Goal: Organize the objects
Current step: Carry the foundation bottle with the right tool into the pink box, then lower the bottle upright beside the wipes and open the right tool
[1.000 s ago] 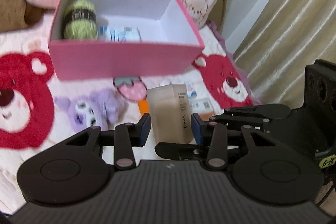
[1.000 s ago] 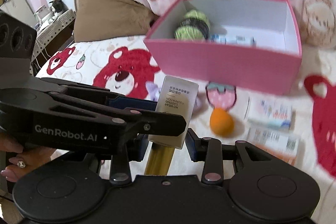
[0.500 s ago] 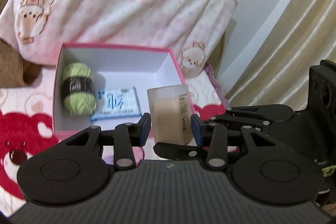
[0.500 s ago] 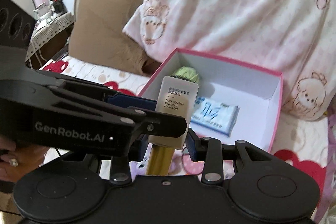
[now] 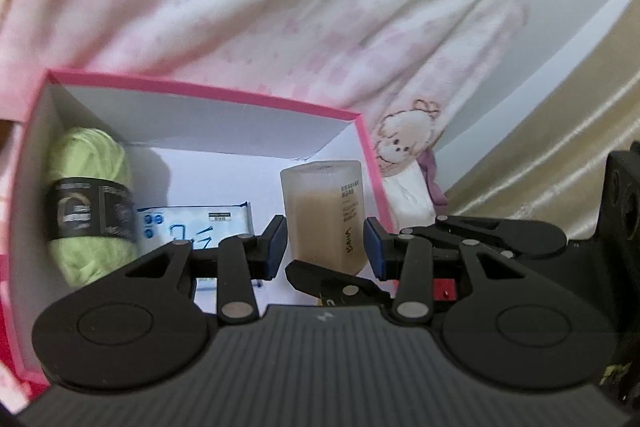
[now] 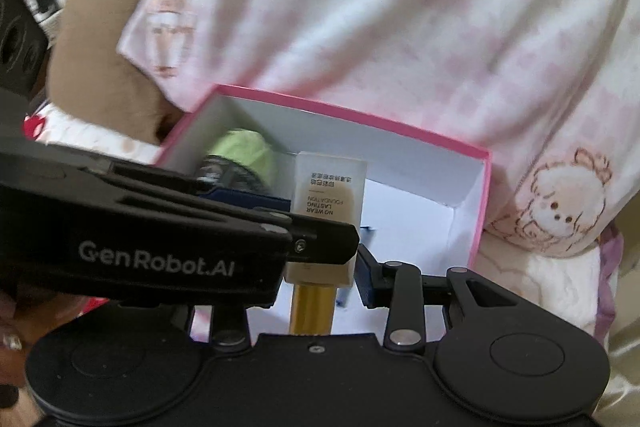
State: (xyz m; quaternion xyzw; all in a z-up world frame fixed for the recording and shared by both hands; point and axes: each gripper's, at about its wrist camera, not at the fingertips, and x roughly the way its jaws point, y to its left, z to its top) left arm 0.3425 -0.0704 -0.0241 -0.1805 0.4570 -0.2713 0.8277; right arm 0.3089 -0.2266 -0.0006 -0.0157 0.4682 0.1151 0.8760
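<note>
A frosted foundation bottle (image 5: 324, 219) with beige fluid and a gold cap (image 6: 312, 307) hangs over the right part of an open pink box (image 5: 200, 91). My left gripper (image 5: 325, 247) is shut on it, its blue pads pressing both sides. My right gripper (image 6: 320, 273) also grips the bottle low down; its left pad is hidden behind a finger (image 6: 312, 247) of the left gripper. Inside the box (image 6: 360, 115) lie a green yarn ball (image 5: 88, 195) and a white-and-blue packet (image 5: 200, 223).
A pink-patterned pillow (image 5: 280, 7) leans right behind the box. A brown cushion (image 6: 100, 47) lies at the back left, and a beige curtain (image 5: 560, 147) hangs on the right. A person's hand (image 6: 12, 339) shows at the lower left edge.
Both grippers carried the bottle forward together, from above the bedsheet to over the box. The box now fills the lower view and the loose items on the sheet are out of sight.
</note>
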